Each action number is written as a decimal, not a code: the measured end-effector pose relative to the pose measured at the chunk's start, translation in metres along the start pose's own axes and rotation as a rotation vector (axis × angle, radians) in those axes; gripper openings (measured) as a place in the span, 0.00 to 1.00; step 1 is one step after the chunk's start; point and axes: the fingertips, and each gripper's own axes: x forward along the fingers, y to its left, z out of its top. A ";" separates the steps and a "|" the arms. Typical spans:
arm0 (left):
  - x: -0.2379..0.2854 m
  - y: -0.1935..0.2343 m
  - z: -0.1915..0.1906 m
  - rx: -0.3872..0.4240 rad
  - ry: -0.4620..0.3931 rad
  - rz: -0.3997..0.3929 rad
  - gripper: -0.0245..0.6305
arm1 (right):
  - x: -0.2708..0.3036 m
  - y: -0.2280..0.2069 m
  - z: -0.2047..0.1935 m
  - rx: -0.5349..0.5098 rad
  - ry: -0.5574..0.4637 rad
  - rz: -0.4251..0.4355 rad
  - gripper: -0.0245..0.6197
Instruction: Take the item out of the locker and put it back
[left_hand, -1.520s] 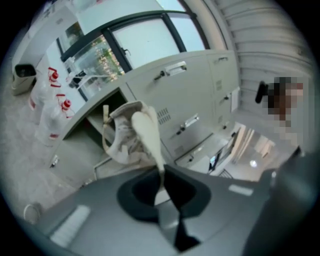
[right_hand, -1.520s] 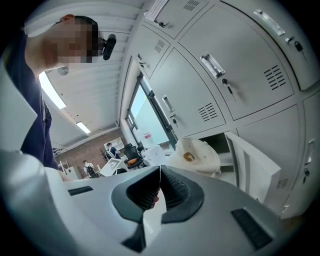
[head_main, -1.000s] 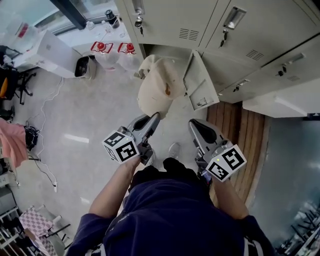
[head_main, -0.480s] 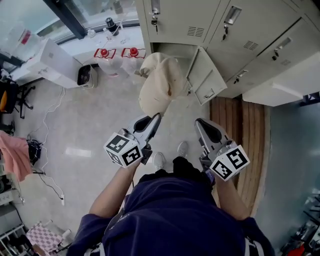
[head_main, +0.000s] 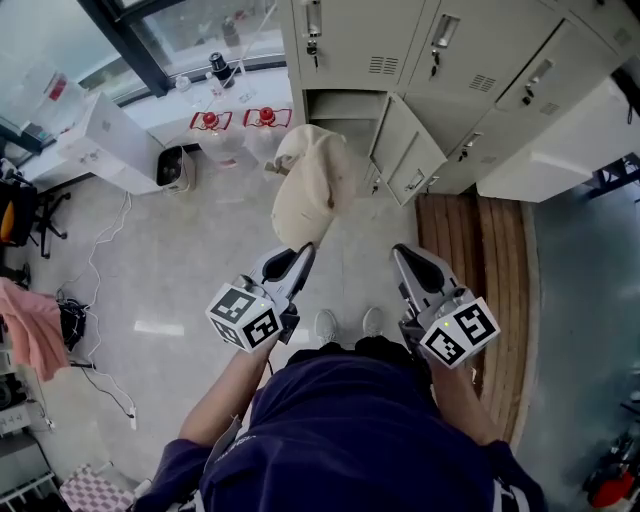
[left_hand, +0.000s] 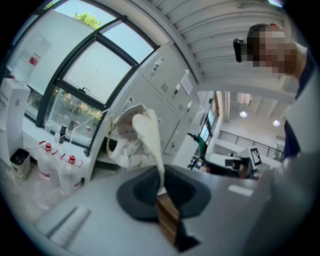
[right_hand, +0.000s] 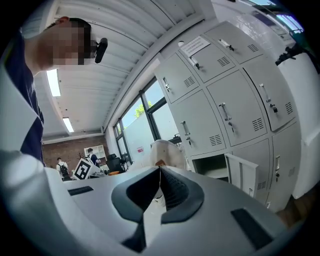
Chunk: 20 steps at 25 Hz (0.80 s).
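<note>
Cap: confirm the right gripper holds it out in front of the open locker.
Not the right one. The left gripper holds the cap out in front of the open locker; the left gripper view shows its jaws pinching the cap's edge. The right gripper is shut on nothing.

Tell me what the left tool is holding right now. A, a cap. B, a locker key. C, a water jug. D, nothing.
A: the left tool has its jaws pinched on the brim of the beige cap, which hangs out in front of the open locker.
</note>
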 end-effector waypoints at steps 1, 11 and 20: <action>-0.003 -0.004 0.000 0.006 -0.001 0.002 0.07 | -0.004 0.001 0.001 -0.003 -0.001 -0.001 0.05; 0.003 -0.044 -0.006 0.029 -0.027 0.036 0.07 | -0.041 -0.008 0.010 -0.016 -0.004 0.035 0.05; 0.022 -0.074 -0.013 0.042 -0.047 0.107 0.07 | -0.069 -0.044 0.019 -0.004 -0.015 0.082 0.05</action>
